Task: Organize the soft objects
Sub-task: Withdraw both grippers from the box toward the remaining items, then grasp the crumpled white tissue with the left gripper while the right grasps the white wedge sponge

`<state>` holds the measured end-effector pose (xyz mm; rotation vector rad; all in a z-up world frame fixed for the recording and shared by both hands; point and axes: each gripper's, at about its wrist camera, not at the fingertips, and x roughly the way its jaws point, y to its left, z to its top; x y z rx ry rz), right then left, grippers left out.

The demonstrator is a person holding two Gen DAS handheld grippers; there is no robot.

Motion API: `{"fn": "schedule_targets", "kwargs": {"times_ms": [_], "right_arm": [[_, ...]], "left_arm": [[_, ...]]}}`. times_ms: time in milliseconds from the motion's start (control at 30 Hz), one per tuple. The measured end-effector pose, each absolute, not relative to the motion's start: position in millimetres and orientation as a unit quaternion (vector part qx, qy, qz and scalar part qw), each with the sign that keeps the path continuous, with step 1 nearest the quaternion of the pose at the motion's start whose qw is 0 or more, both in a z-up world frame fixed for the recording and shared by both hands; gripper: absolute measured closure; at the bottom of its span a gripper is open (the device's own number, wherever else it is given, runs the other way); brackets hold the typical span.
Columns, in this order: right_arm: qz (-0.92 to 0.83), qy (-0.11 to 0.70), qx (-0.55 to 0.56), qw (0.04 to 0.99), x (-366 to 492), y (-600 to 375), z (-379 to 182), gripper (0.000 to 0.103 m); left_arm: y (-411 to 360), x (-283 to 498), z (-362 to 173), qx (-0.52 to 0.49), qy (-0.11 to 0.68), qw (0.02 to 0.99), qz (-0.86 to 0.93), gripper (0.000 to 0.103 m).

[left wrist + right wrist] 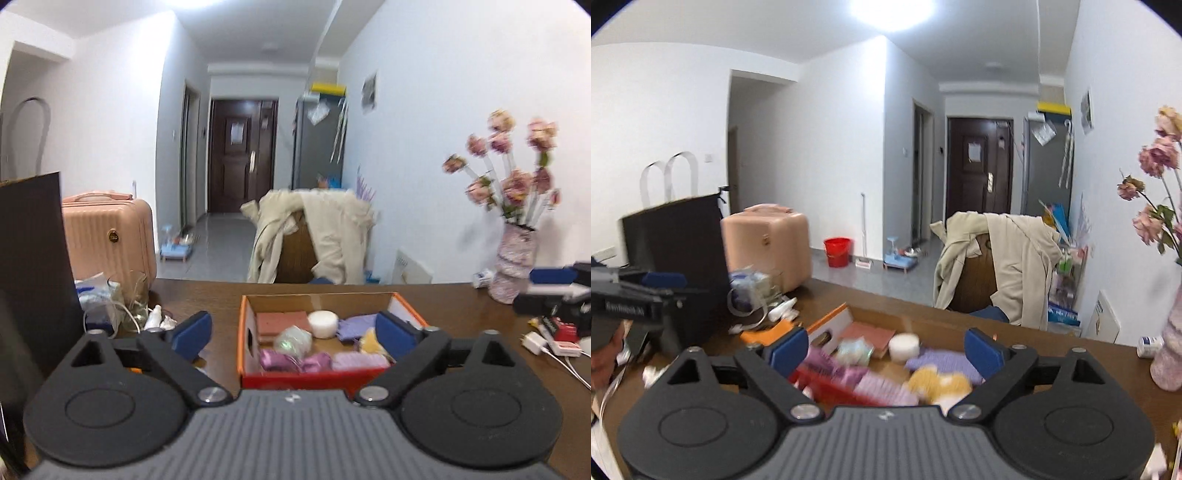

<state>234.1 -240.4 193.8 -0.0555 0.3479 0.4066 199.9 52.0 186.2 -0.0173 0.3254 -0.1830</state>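
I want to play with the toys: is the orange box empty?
No, the orange box holds several soft things, such as a white round pad and a yellow plush.

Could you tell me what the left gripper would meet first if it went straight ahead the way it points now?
Probably the orange box of soft objects: the open left gripper points at it, with nothing visible between, though depth is unclear.

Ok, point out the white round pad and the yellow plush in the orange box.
white round pad (pixel 323 322), left wrist view, top face.
yellow plush (pixel 938 384), right wrist view, blurred body.
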Motion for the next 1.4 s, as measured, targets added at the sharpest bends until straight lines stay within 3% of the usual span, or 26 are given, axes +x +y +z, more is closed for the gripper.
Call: {"fn": "schedule_targets", "kwargs": {"times_ms": [233,367,600,900,1000,1167,1200,1267,1400], "right_arm": [[0.212,0.172,-0.026,0.962,138.0,-251.9,101.6,0.010],[0.197,0.216,-0.013,0.956,124.9,-256.0,67.2,0.010],[0.181,0.237,0.025,0.954,147.9,-263.5,58.5,0.011],[0.265,0.306,0.003,0.915,214.5,-189.5,28.5,0.039],[0.245,0.327,0.003,0.913,240.6,-166.9,16.1,0.042],[0.190,0.339,-0.028,0.921,272.2,-137.9,2.6,0.061],[0.184,0.340,-0.029,0.922,276.2,-135.7,0.8,0.062],[0.180,0.335,-0.025,0.925,280.9,-134.9,-2.0,0.071],[0.178,0.331,-0.020,0.926,284.8,-136.2,-2.2,0.071]], "left_arm": [[49.4,109.2,113.3,-0.036,0.157,0.980,-0.117,0.000],[45.5,111.8,98.4,-0.017,0.185,0.976,-0.114,0.000],[32.6,153.7,80.1,-0.011,0.215,0.969,-0.119,0.000],[53.1,267.3,39.1,-0.034,0.292,0.954,-0.053,0.000],[55.5,306.4,29.5,-0.031,0.307,0.949,-0.059,0.002],[49.1,345.2,17.1,-0.002,0.317,0.945,-0.079,0.003],[50.1,351.0,14.1,-0.006,0.320,0.944,-0.079,0.005],[53.5,357.8,7.9,-0.018,0.327,0.942,-0.075,0.033],[58.6,356.8,4.6,-0.031,0.323,0.944,-0.060,0.053]]}}
